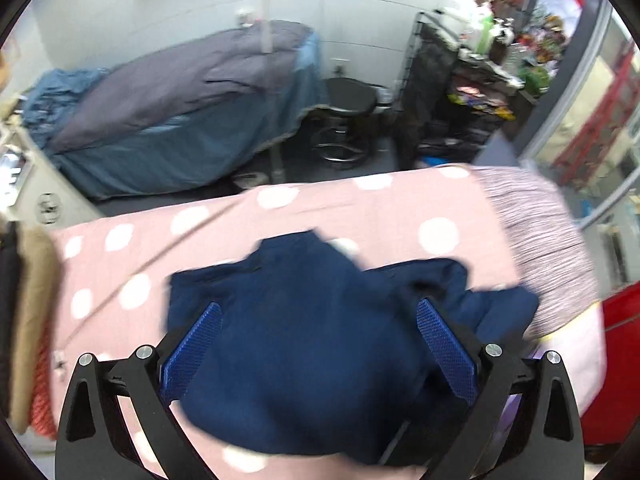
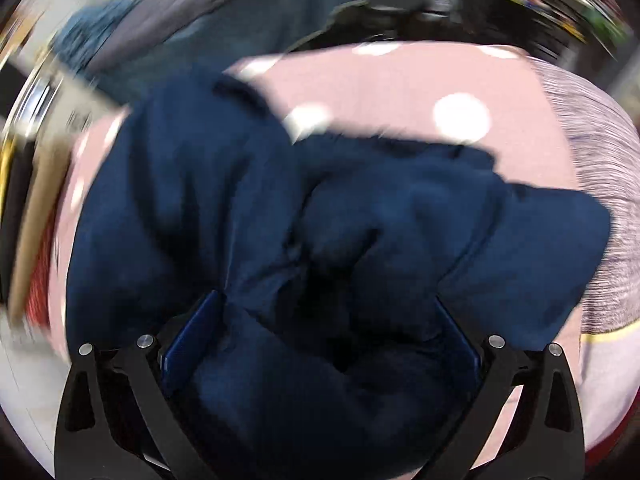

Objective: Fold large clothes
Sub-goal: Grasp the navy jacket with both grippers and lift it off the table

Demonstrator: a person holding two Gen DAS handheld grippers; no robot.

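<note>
A dark navy garment (image 1: 312, 328) lies crumpled on a pink sheet with white dots (image 1: 320, 208). My left gripper (image 1: 320, 312) is open, its blue-padded fingers (image 1: 192, 352) wide apart just above the garment. The garment also fills the right wrist view (image 2: 280, 208), bunched into deep folds. My right gripper (image 2: 328, 304) is open, close over the bunched middle, with cloth lying between its fingers (image 2: 188, 344). The right wrist view is blurred by motion.
A striped lilac cloth (image 1: 536, 240) lies at the sheet's right end. A tan and red item (image 1: 32, 320) sits at the left edge. Beyond are a bed with blue and grey covers (image 1: 180, 112), a black stool (image 1: 348, 112), cluttered shelves (image 1: 480, 80).
</note>
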